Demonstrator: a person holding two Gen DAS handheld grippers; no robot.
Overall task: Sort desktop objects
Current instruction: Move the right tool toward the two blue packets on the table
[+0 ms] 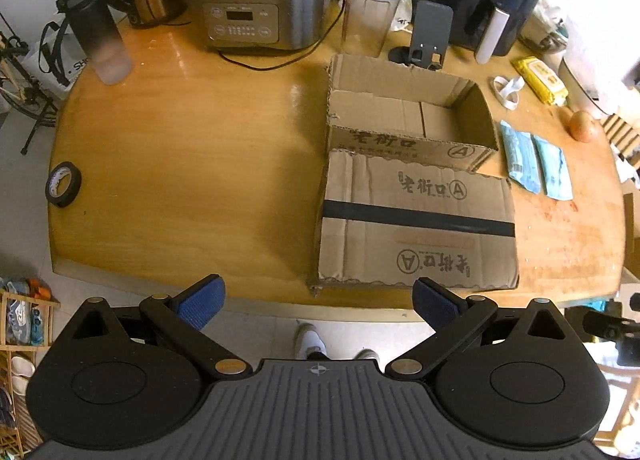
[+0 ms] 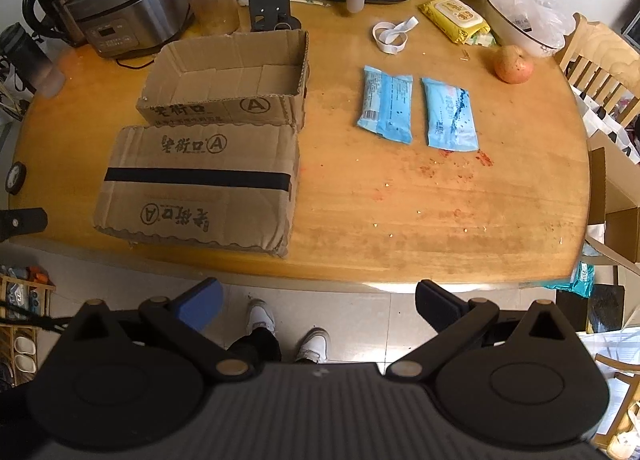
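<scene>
Rounded wooden tabletop (image 1: 192, 164), glossy and stained red toward the right, carries an open corrugated cardboard box (image 1: 412, 116) with its flattened lid (image 1: 416, 224) just nearer. Two crinkly blue packets (image 2: 416, 112) lie right of the box, an apple (image 2: 513, 64) farther right. Only the left view shows the tape roll (image 1: 63, 184) whole. Left claw (image 1: 318, 300) and right claw (image 2: 318, 298) hover spread wide, empty, off the near edge.

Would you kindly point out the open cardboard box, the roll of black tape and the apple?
open cardboard box (image 2: 192, 110): right wrist view, printed front wall.
roll of black tape (image 1: 63, 184): left wrist view, rim.
apple (image 2: 513, 64): right wrist view, skin.
</scene>
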